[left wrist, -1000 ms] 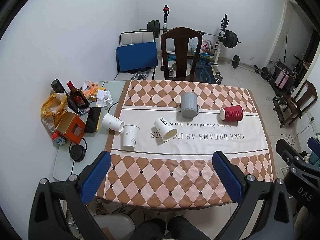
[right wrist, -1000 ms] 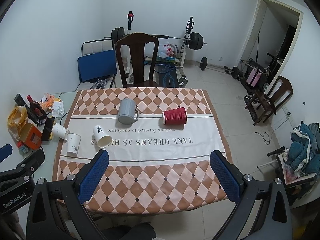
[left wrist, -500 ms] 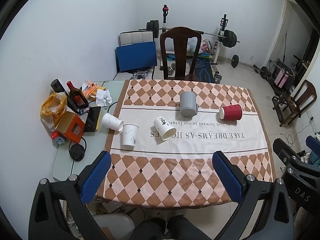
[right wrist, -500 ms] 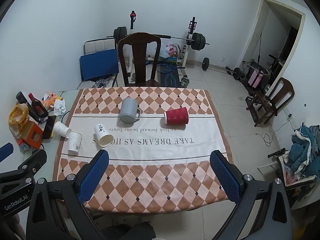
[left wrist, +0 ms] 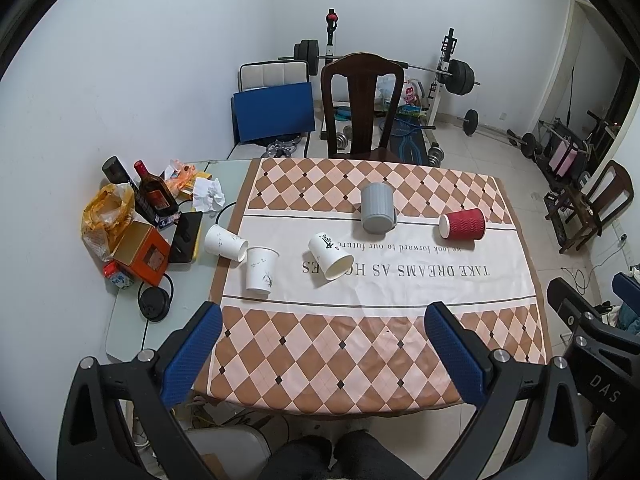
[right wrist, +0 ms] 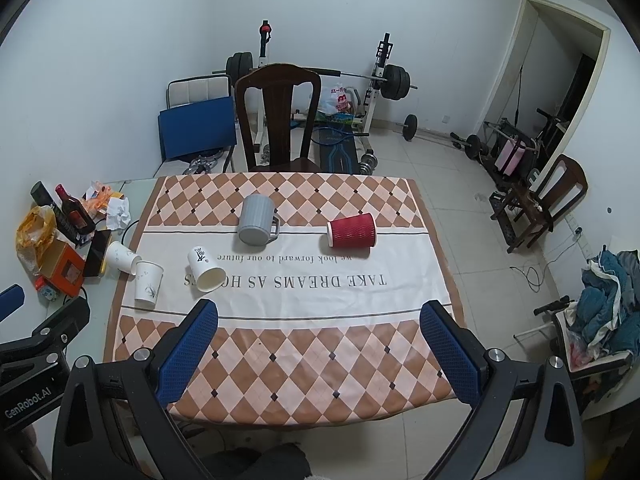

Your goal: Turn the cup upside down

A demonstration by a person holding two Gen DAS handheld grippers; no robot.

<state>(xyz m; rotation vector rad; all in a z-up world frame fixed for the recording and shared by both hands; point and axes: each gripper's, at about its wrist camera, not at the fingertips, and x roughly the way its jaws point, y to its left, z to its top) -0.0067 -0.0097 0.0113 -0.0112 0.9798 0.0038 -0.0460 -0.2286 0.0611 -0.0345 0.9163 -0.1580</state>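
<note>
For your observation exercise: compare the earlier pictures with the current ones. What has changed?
Almost nothing. Both views drift slightly, so the grippers shifted a little. Left gripper and right gripper are open and empty throughout. The cups, grey mug and red cup lie where they were.

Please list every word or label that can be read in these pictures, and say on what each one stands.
"TAKE DREAMS AS HO...ES", partly covered by a cup: tablecloth
"we look forward to our future": tablecloth
"DAS": right gripper body
"GenRobot.AI": left gripper body
Bottle label and white cup print: too small to read

Both views slightly nearer the table (left wrist: 360, 344).
</note>
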